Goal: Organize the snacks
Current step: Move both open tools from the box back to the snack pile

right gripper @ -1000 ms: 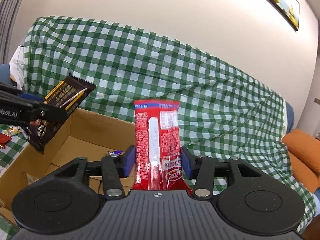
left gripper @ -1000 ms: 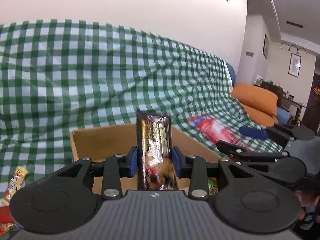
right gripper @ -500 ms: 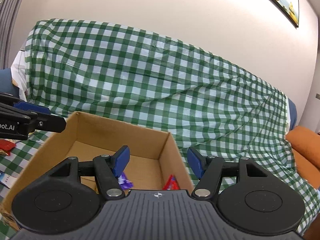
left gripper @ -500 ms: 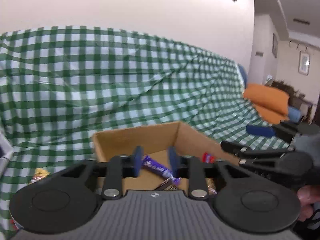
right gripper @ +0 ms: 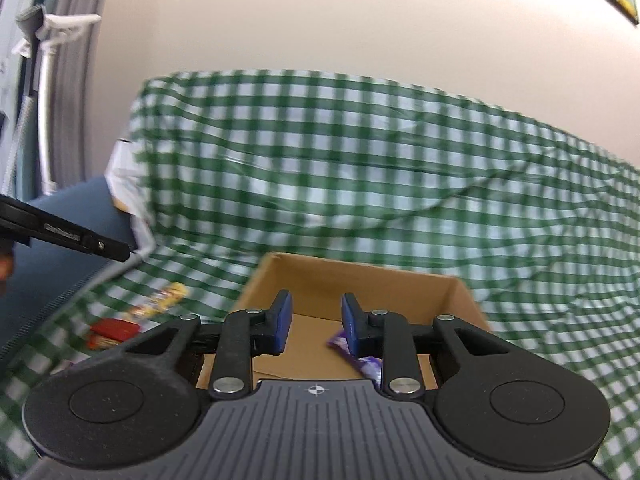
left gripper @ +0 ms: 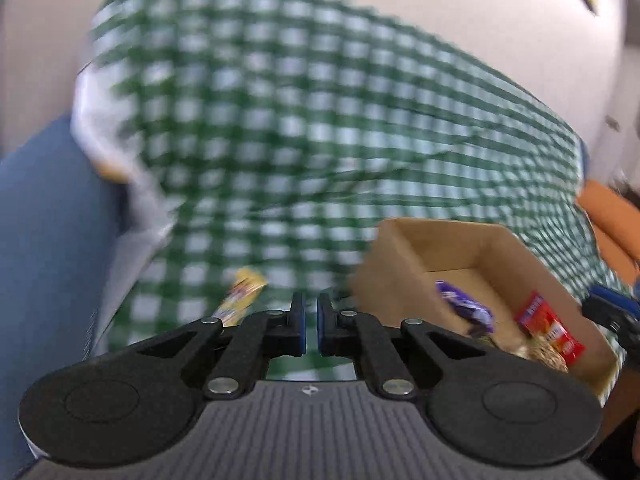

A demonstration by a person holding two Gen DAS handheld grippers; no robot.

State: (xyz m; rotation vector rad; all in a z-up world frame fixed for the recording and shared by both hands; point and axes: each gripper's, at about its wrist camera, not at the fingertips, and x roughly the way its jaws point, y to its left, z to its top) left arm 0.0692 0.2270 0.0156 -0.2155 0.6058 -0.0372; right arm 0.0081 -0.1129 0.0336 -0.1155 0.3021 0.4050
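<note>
A brown cardboard box (left gripper: 416, 248) sits on a sofa covered in green checked cloth. It holds a purple snack (left gripper: 464, 304), a red packet (left gripper: 548, 332) and other snacks. My left gripper (left gripper: 311, 322) is nearly shut and empty, left of the box, above the cloth near a yellow snack (left gripper: 240, 296). My right gripper (right gripper: 316, 320) is open and empty above the near side of the box (right gripper: 360, 284). The purple snack (right gripper: 360, 356) shows behind its right finger. The yellow snack (right gripper: 160, 300) and a red snack (right gripper: 110, 330) lie left of the box.
A blue sofa arm (left gripper: 48, 240) rises at the left. An orange cushion (left gripper: 616, 224) lies at the right. The left gripper's tip (right gripper: 80, 238) shows at the left in the right wrist view. The left wrist view is blurred by motion.
Both grippers let their packets go into the box. The left gripper then swung left off the box and closed. The right gripper narrowed a little and turned left.
</note>
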